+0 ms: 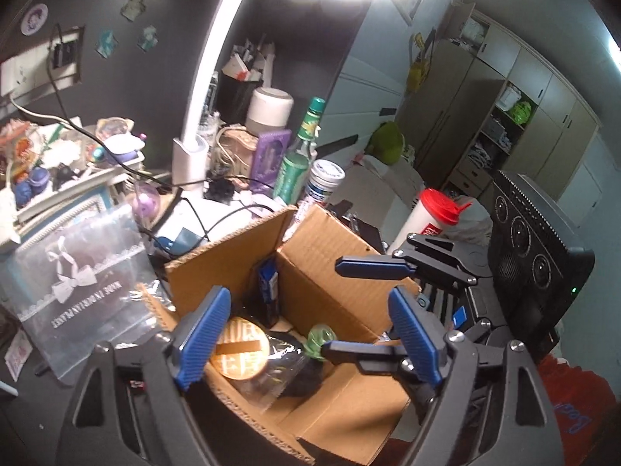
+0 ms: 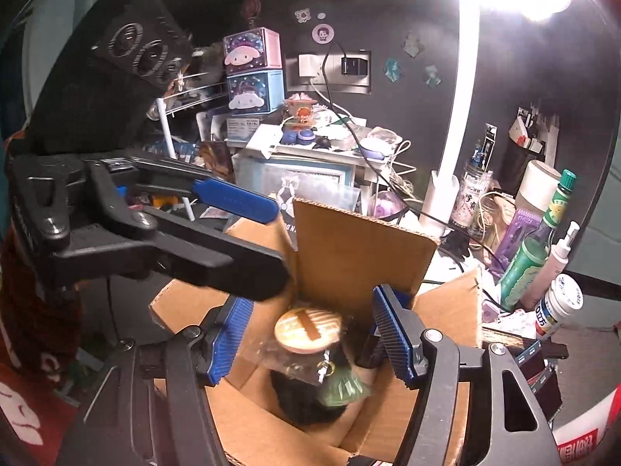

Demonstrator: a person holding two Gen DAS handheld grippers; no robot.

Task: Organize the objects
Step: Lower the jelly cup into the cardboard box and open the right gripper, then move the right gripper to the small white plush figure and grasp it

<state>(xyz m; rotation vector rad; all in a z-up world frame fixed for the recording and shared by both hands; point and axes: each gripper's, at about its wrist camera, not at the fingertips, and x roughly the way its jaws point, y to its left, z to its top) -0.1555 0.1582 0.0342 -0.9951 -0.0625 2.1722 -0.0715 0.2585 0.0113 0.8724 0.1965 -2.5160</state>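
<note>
An open cardboard box (image 1: 322,272) (image 2: 349,248) stands on the cluttered desk with its flaps up. Inside lie a round gold-topped disc (image 1: 238,353) (image 2: 308,328) in a clear plastic bag, a green trinket (image 1: 320,339) (image 2: 343,388), a dark lump and an upright blue packet (image 1: 268,283). My left gripper (image 1: 310,341) (image 2: 282,242) hovers over the box, open, with nothing pressed between its blue pads. From the opposite side my right gripper (image 2: 310,338) (image 1: 330,305) reaches over the box, also open and empty.
A green bottle (image 1: 300,155) (image 2: 531,260), a white jar (image 1: 324,182) (image 2: 559,305) and a white lamp post (image 1: 190,155) crowd the desk behind the box. A clear bow-printed bag (image 1: 77,291) leans at the left. A red-lidded cup (image 1: 431,217) stands at the right, and cables cross the desk.
</note>
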